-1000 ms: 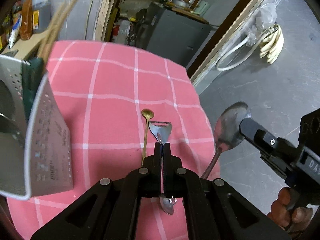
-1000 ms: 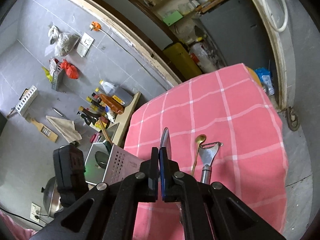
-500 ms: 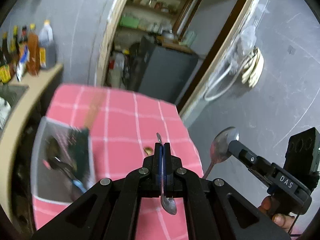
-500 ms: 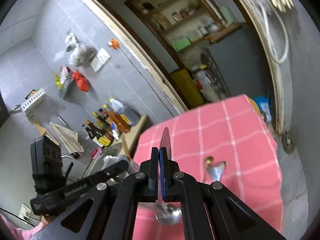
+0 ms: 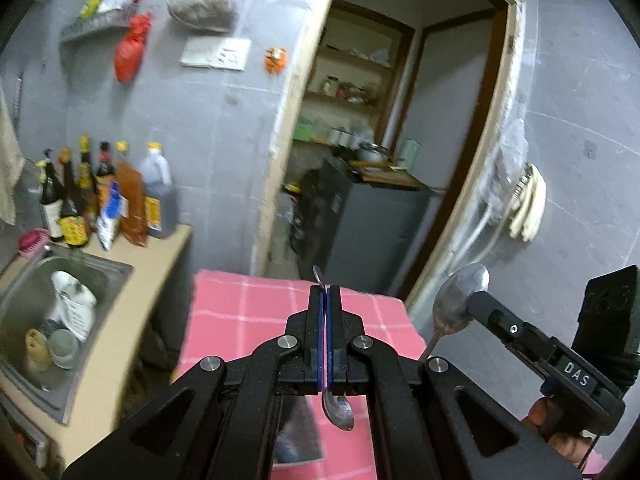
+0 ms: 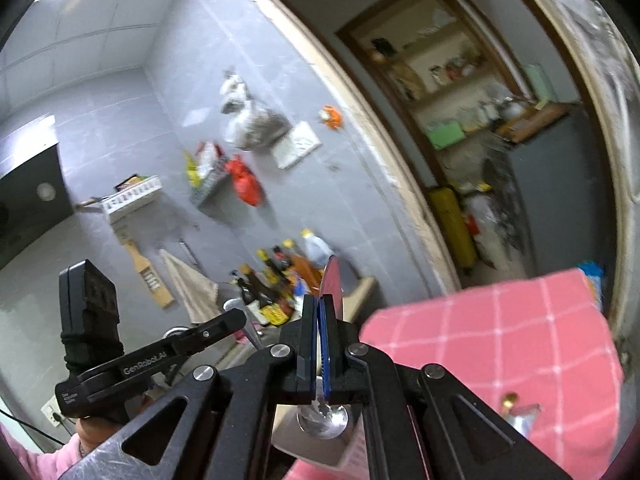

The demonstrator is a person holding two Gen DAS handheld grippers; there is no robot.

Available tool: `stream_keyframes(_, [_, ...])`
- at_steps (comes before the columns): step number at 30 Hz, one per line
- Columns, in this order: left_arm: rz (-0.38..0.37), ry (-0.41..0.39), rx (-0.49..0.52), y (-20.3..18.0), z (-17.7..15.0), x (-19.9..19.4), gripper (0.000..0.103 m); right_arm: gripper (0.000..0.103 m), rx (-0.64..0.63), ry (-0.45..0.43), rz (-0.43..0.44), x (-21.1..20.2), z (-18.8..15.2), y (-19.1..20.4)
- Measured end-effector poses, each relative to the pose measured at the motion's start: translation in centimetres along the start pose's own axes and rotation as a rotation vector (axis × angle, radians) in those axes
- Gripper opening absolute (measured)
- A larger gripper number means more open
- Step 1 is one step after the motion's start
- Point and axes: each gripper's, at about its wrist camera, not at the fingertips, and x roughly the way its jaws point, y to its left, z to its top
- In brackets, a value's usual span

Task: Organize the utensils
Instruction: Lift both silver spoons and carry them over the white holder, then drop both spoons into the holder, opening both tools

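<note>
My left gripper (image 5: 324,292) is shut on a small steel spoon (image 5: 338,410), bowl hanging below the fingers, handle tip poking out above. My right gripper (image 6: 319,300) is shut on a large steel spoon (image 6: 332,286), seen edge-on; in the left wrist view its bowl (image 5: 460,300) points up at the right. Both are raised above the pink checked table (image 5: 240,312). A gold spoon (image 6: 510,398) and a steel peeler (image 6: 522,420) lie on the cloth at the lower right of the right wrist view. The perforated metal holder (image 6: 320,454) shows partly below the right gripper.
A steel sink (image 5: 44,320) with a cup and dishes sits left of the table. Sauce bottles (image 5: 108,196) stand on the counter behind it. A doorway with a dark cabinet (image 5: 376,232) lies beyond the table. The left gripper body (image 6: 132,364) is at left.
Both grippers have lifted and tilted upward with their spoons; the table and holder have dropped low in view and the wall and doorway now fill the frames.
</note>
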Motion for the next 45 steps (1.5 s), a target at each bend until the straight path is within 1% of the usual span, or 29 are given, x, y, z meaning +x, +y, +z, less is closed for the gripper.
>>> stream_keyframes(5, [0.046, -0.039, 0.02, 2.1, -0.7, -1.0, 0.0, 0.002, -0.03, -0.001, 0.061, 2.5, -0.9, 2.2])
stream_keyframes(8, [0.046, -0.059, 0.049, 2.9, -1.6, -1.0, 0.0, 0.002, -0.024, 0.019, 0.084, 3.9, -2.0, 2.5])
stream_keyframes(11, [0.039, -0.042, 0.064, 3.6, -2.7, -0.1, 0.0, 0.002, -0.016, 0.052, 0.086, 5.2, -3.3, 2.2])
stream_keyframes(14, [0.034, -0.015, 0.076, 4.1, -4.0, 0.9, 0.0, 0.002, 0.01, 0.083, 0.072, 6.2, -4.6, 1.4])
stream_keyframes(19, [0.038, 0.013, 0.139, 4.0, -5.7, 2.1, 0.0, 0.002, 0.032, 0.127, 0.024, 6.7, -6.5, 0.1])
stream_keyframes(24, [0.016, 0.036, 0.162, 4.0, -7.3, 3.0, 0.0, 0.002, 0.026, 0.158, -0.013, 6.8, -8.0, -0.3])
stream_keyframes(28, [0.018, 0.068, 0.177, 4.2, -8.4, 3.7, 0.0, 0.002, 0.013, 0.18, -0.028, 6.8, -8.7, -0.3])
stream_keyframes(32, [0.007, 0.122, 0.157, 4.6, -9.2, 4.4, 0.0, 0.002, 0.005, 0.208, -0.042, 7.0, -9.5, -0.4])
stream_keyframes(37, [-0.041, 0.17, 0.063, 5.5, -9.5, 4.7, 0.0, 0.003, 0.013, 0.244, -0.06, 7.1, -10.1, -0.7])
stream_keyframes(40, [-0.05, 0.187, 0.029, 5.8, -9.4, 4.6, 0.001, 0.003, 0.016, 0.264, -0.069, 6.8, -10.3, -0.9])
stream_keyframes(43, [-0.051, 0.203, 0.01, 5.7, -9.4, 4.5, 0.005, 0.003, 0.008, 0.282, -0.075, 6.6, -10.3, -0.9])
stream_keyframes(44, [-0.052, 0.197, 0.004, 5.6, -9.3, 4.2, 0.007, 0.004, 0.006, 0.286, -0.076, 6.5, -10.2, -0.8])
stream_keyframes(45, [-0.055, 0.188, 0.0, 5.5, -9.2, 4.0, 0.013, 0.007, 0.005, 0.289, -0.076, 6.4, -10.2, -0.8])
